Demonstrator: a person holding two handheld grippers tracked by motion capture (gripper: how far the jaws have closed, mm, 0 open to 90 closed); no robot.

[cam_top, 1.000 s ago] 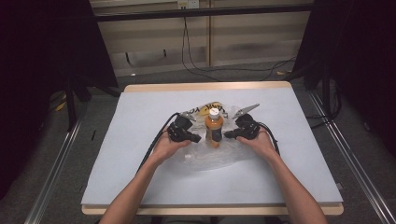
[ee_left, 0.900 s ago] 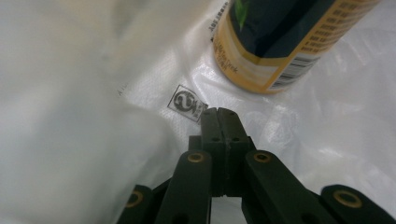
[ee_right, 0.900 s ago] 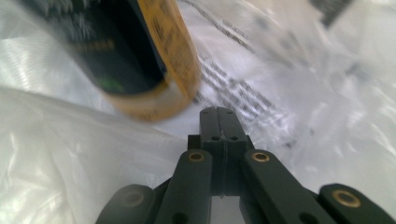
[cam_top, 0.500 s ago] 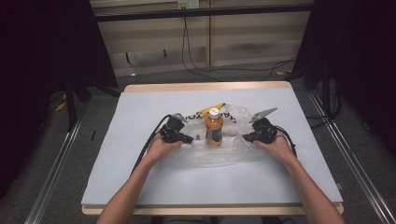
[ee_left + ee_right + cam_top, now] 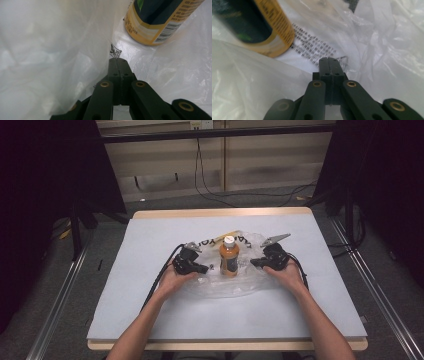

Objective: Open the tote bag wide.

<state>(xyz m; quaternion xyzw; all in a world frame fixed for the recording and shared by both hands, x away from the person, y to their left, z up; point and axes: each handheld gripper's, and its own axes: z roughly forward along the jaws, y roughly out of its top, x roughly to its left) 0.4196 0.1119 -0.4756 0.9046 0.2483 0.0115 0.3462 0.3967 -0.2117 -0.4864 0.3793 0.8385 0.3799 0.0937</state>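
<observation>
An orange drink bottle with a white cap stands upright on a clear plastic bag in the middle of the table. My left gripper sits just left of the bottle, shut on the bag's film. In the left gripper view the shut jaws pinch a fold of bag, with the bottle's base beyond. To the bottle's right, my right gripper is likewise shut on the bag. In the right gripper view the jaws hold film near printed text, and the bottle is at upper left.
The table has a pale blue-grey top with a wooden rim. The bag's yellow printed part lies behind the bottle. Black cables trail from both grippers. Dark frames and floor cables surround the table.
Both grippers have moved outward from the bottle, left one leftward, right one rightward, drawing the bag's sides apart. The bottle stays upright in place.
</observation>
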